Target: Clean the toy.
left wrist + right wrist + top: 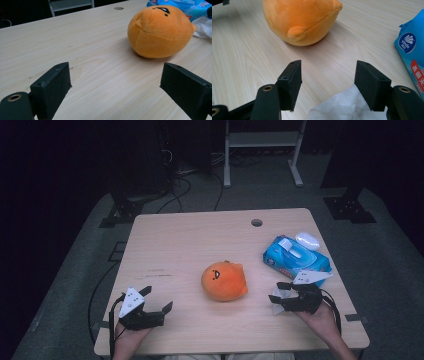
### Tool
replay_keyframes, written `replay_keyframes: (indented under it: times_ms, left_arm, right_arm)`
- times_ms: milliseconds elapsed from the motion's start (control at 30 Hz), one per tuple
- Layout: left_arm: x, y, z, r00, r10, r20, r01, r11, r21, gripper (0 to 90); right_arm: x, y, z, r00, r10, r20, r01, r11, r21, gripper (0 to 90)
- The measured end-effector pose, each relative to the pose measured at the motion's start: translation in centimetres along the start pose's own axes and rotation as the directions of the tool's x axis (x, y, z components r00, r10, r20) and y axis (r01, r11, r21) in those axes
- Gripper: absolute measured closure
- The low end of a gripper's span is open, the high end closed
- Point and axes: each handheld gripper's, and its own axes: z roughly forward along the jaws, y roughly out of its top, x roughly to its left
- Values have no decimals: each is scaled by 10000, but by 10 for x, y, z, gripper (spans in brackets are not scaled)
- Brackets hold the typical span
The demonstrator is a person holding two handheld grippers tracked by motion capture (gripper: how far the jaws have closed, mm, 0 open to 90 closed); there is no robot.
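Observation:
An orange plush toy with a small stitched face lies in the middle of the wooden table. My left gripper rests near the front left edge, its jaws wide open and empty, pointing at the plush. My right gripper sits to the right of the plush. Its jaws stand open over a crumpled white tissue, which lies loose low between them, near the right jaw. The tissue pokes out under the gripper in the high view.
A blue pack of wet wipes lies just behind the right gripper, with a small white oval case beyond it. A round cable hole sits near the table's far edge. A white frame stands on the floor behind.

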Motion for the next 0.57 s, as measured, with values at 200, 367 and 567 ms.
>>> replay_keyframes:
  times_ms: [200,367,567]
  left_arm:
    - [-1,0,1,10000,46,25,-46,10000,8,90]
    - [-1,-1,2,10000,28,82,-29,10000,22,89]
    - [-1,-1,2,9999,63,84,-64,10000,39,89]
  right_arm:
    - [3,1,0,10000,-77,-32,77,10000,-4,370]
    - [4,0,0,9999,-97,-55,98,9999,39,364]
    - [7,1,1,9997,-214,-73,214,9998,41,356]
